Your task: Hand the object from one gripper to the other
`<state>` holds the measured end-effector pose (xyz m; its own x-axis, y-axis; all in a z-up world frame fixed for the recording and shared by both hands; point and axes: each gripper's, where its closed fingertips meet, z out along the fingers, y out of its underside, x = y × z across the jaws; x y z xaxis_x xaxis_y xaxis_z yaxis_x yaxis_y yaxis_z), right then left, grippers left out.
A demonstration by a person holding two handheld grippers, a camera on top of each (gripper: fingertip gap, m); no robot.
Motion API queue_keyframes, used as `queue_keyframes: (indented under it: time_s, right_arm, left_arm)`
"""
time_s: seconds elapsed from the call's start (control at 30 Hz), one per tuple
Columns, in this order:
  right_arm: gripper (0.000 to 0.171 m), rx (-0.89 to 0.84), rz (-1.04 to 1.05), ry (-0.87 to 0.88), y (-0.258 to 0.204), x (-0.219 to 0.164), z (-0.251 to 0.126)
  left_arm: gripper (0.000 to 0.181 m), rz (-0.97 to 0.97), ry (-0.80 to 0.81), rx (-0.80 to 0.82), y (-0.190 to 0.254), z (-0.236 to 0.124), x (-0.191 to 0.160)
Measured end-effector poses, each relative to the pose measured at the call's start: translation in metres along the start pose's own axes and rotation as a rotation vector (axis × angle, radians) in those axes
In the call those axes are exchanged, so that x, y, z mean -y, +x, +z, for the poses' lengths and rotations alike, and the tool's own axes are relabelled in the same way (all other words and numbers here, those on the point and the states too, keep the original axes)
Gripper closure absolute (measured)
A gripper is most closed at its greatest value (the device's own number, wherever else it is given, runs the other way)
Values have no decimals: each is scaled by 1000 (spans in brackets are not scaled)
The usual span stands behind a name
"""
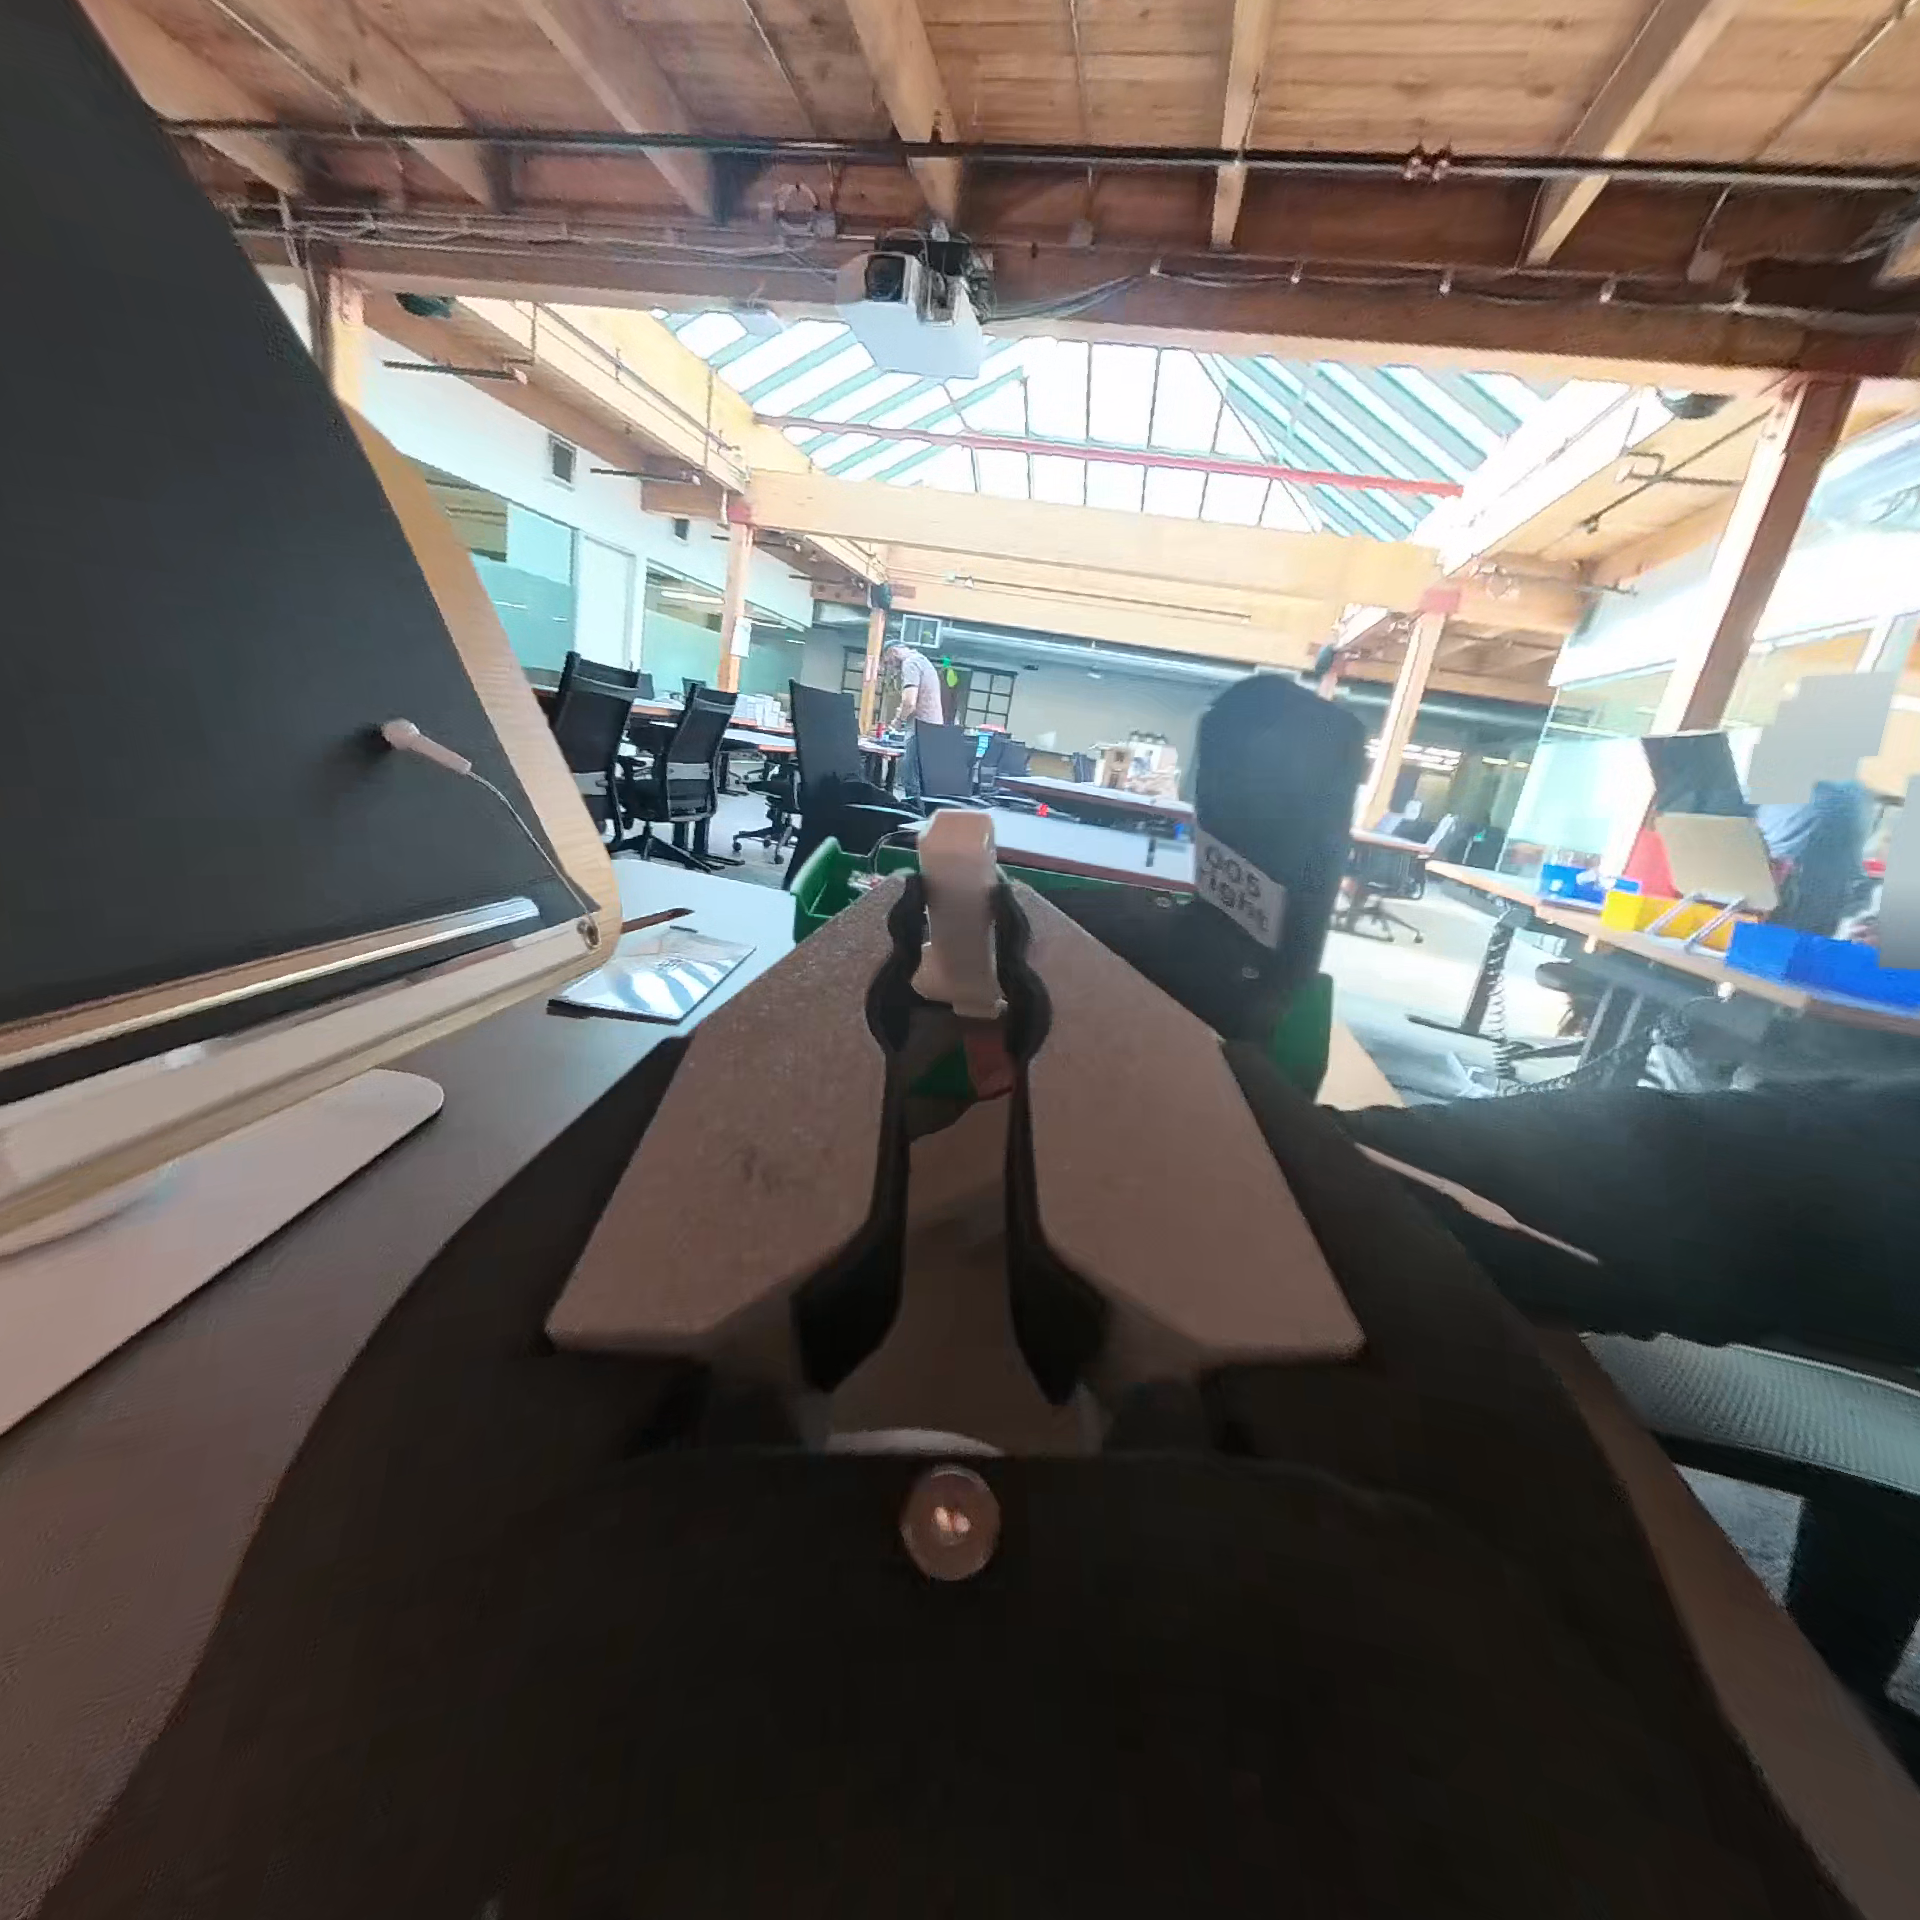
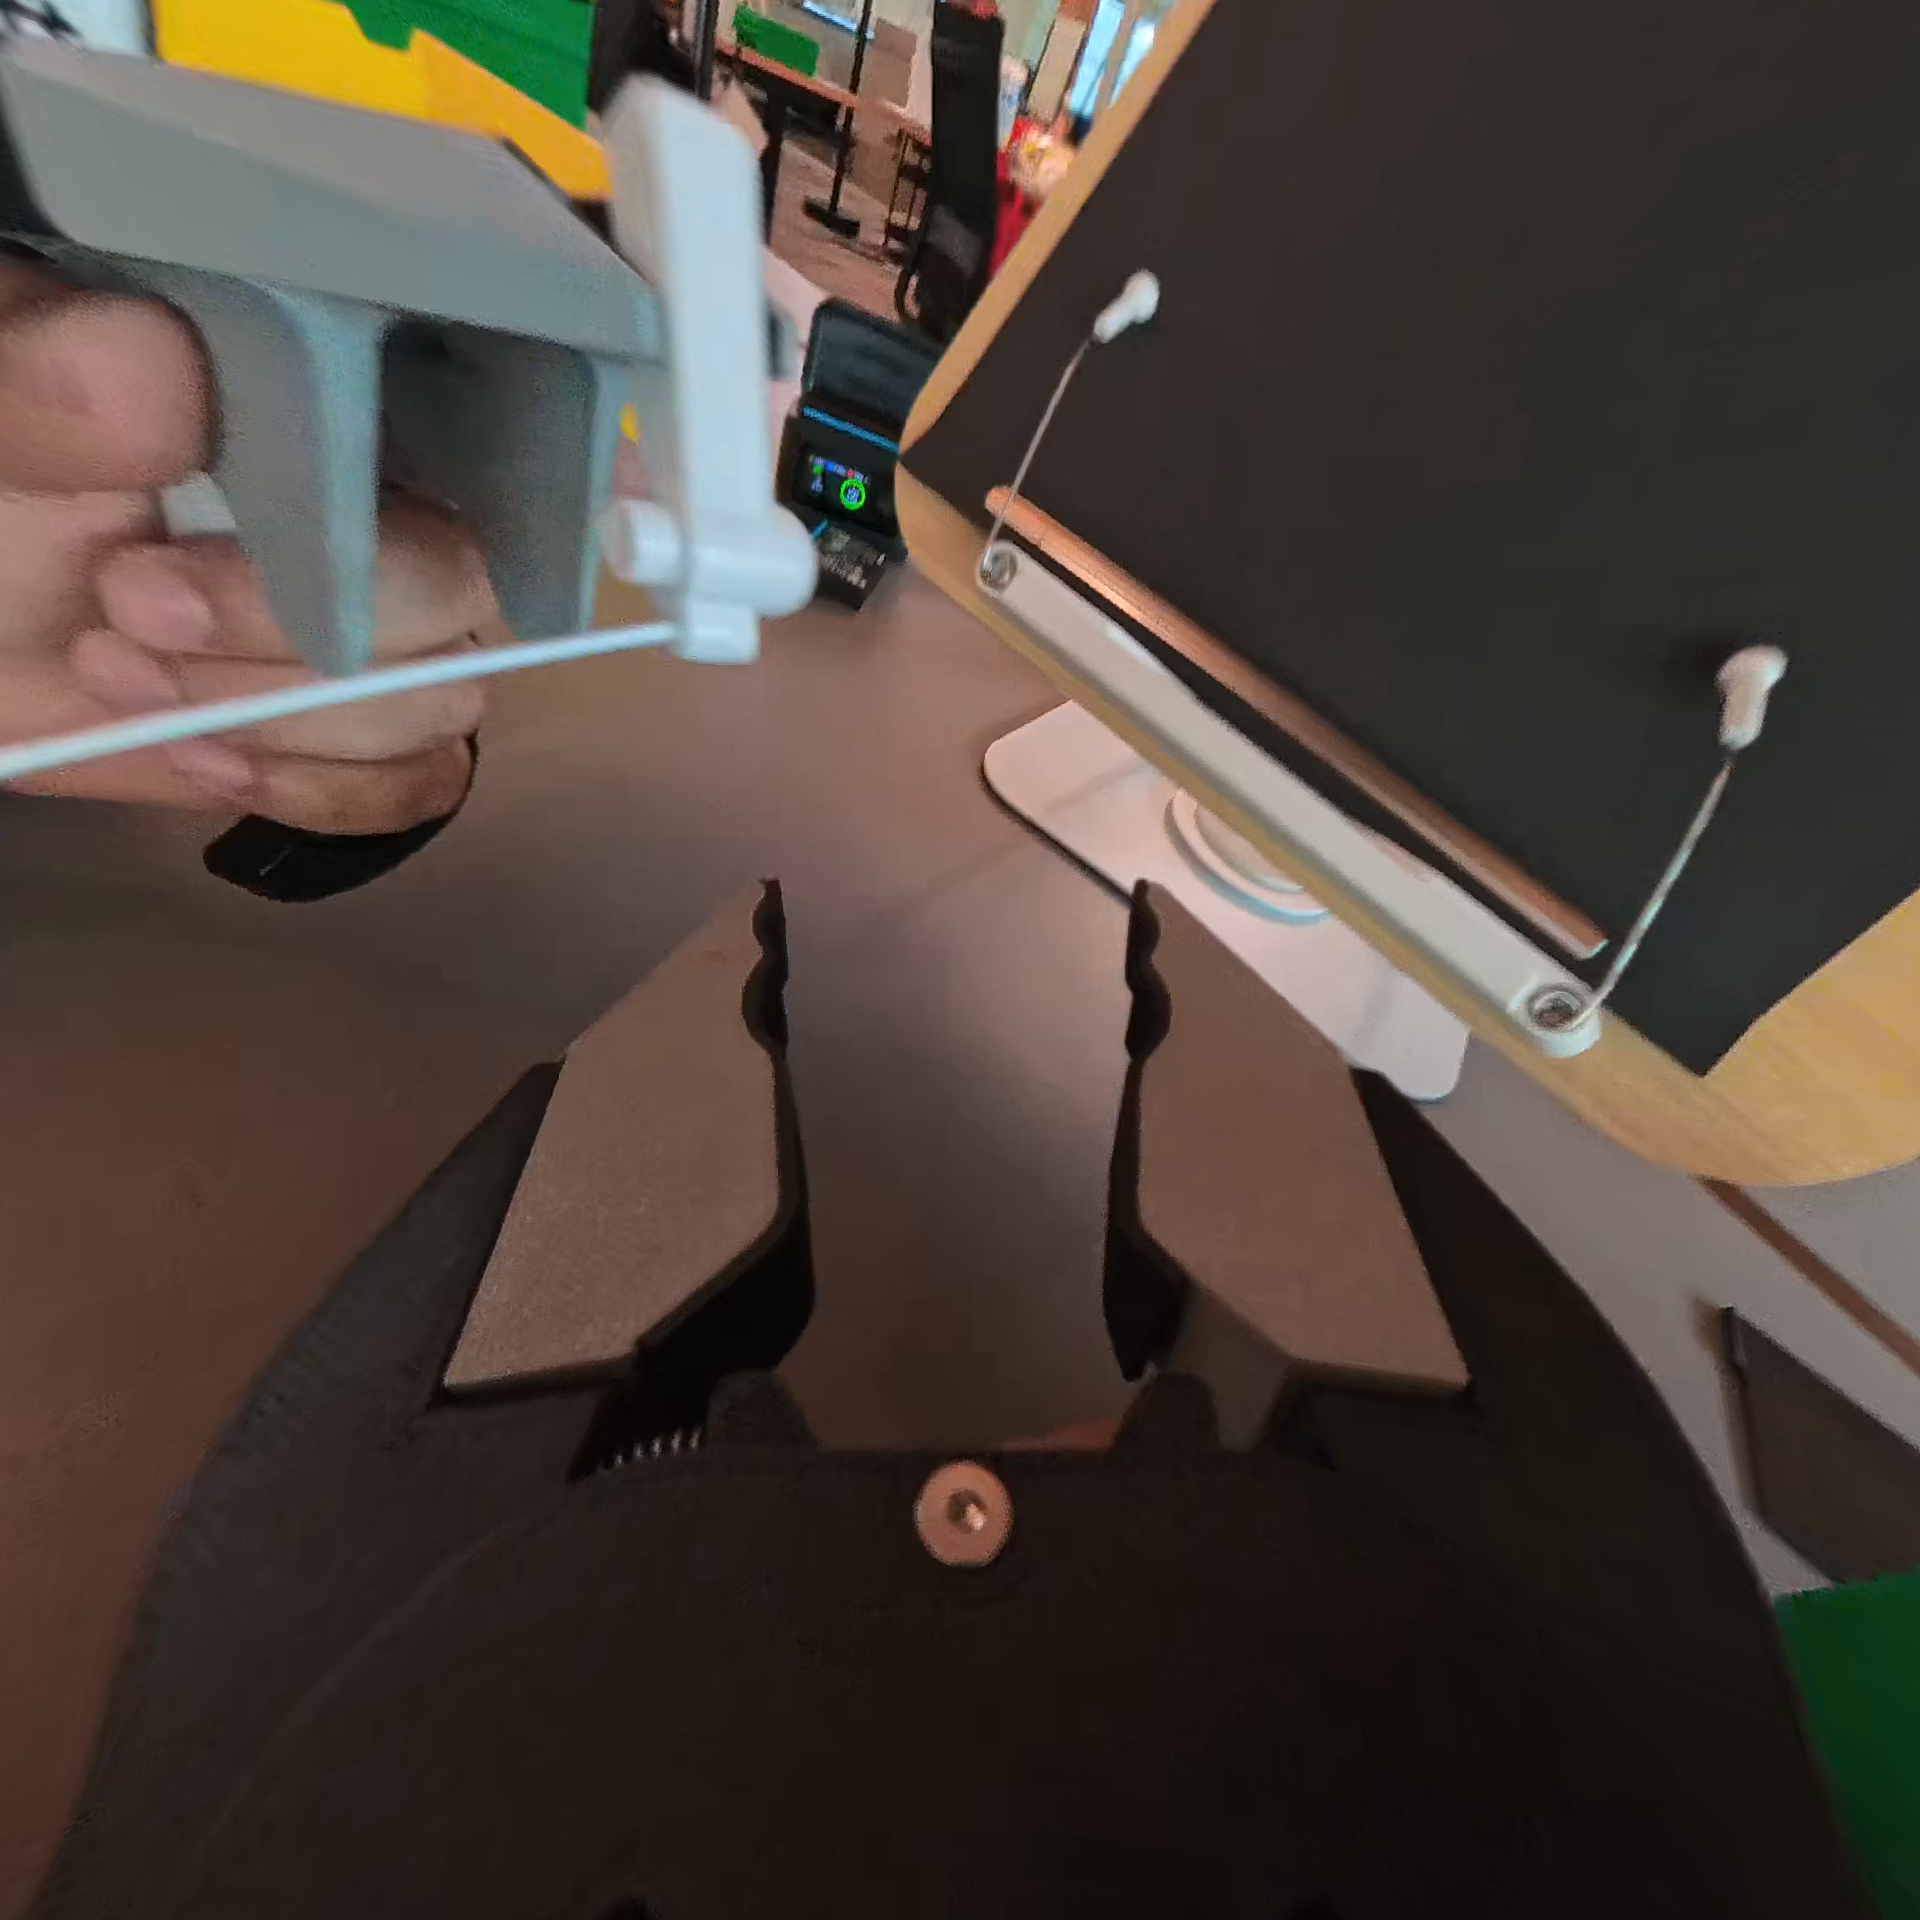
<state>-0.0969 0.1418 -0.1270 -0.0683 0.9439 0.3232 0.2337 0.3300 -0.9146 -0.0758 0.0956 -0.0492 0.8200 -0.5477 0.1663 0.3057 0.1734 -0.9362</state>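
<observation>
My left gripper (image 1: 958, 914) is shut on a white plastic piece (image 1: 958, 904) that sticks up past its fingertips. In the right wrist view the same white piece (image 2: 698, 343) shows at upper left, standing across the tips of the left gripper's grey fingers (image 2: 312, 239), with a thin white rod (image 2: 332, 691) running left from its lower end. A bare hand (image 2: 125, 582) holds that gripper. My right gripper (image 2: 954, 935) is open and empty, low over the dark table (image 2: 644, 790), below and right of the piece. Its black body (image 1: 1273, 821) shows in the left wrist view.
A black board on a wooden back with a white stand (image 2: 1455, 468) leans at the right, also seen at the left in the left wrist view (image 1: 208, 520). A green bin (image 1: 831, 883) sits behind the fingers. A small device with a lit screen (image 2: 847, 457) stands farther back. The tips of one gripper are about 9 cm away from the tips of the other.
</observation>
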Motion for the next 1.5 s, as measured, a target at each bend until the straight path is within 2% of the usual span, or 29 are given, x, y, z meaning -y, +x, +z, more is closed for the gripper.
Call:
queue_keyframes:
  time_s: [0.13,0.17,0.37,0.5,0.6,0.73,0.8,0.9,0.97,1.07,1.13,1.17,1.3,1.37,1.43,1.5]
  right_arm:
    - [111,-44,-90,39,-7,15,-7]
    - [117,-63,-111,34,-6,17,-8]
    - [118,-142,-192,19,-3,22,-11]
    - [128,-136,-269,52,-14,30,-14]
    - [157,-142,-292,50,-18,30,-13]
    - [161,-131,-268,12,-14,24,-11]
    - [161,-33,-146,-11,-15,17,-10]
    - [161,144,102,-106,-15,-4,-9]
    - [161,278,249,-147,-21,-12,-12]
    - [161,419,394,-202,-31,-17,-17]
    - [161,467,420,-239,-37,-20,-21]
    - [160,495,422,-264,-41,-22,-24]
    - [160,590,412,-353,-58,-32,-34]
    - [160,621,418,-362,-64,-32,-36]
    - [161,628,416,-379,-66,-35,-36]
    - [162,609,417,-374,-61,-37,-34]
  left_arm:
    - [171,-135,16,-66,1,-1,1]
    - [171,-184,18,-81,1,0,1]
    - [171,-306,-52,-13,-16,2,-18]
    - [170,-373,-93,22,-21,5,-31]
    - [170,-376,-111,35,-22,7,-36]
    - [170,-399,-161,70,-29,4,-41]
    - [157,-301,-253,149,-41,-2,-46]
    - [153,-10,-376,259,-54,-15,-50]
    - [140,285,-501,302,-54,-18,-59]
    - [140,796,-642,348,-52,-22,-74]
    - [136,997,-713,300,-42,-20,-86]
    - [134,1069,-725,281,-38,-18,-89]
    - [144,1261,-749,226,-29,-13,-99]
    - [164,1345,-786,146,-20,-12,-113]
    - [169,1441,-809,103,-15,-11,-122]
    - [170,1422,-832,116,-19,-10,-124]
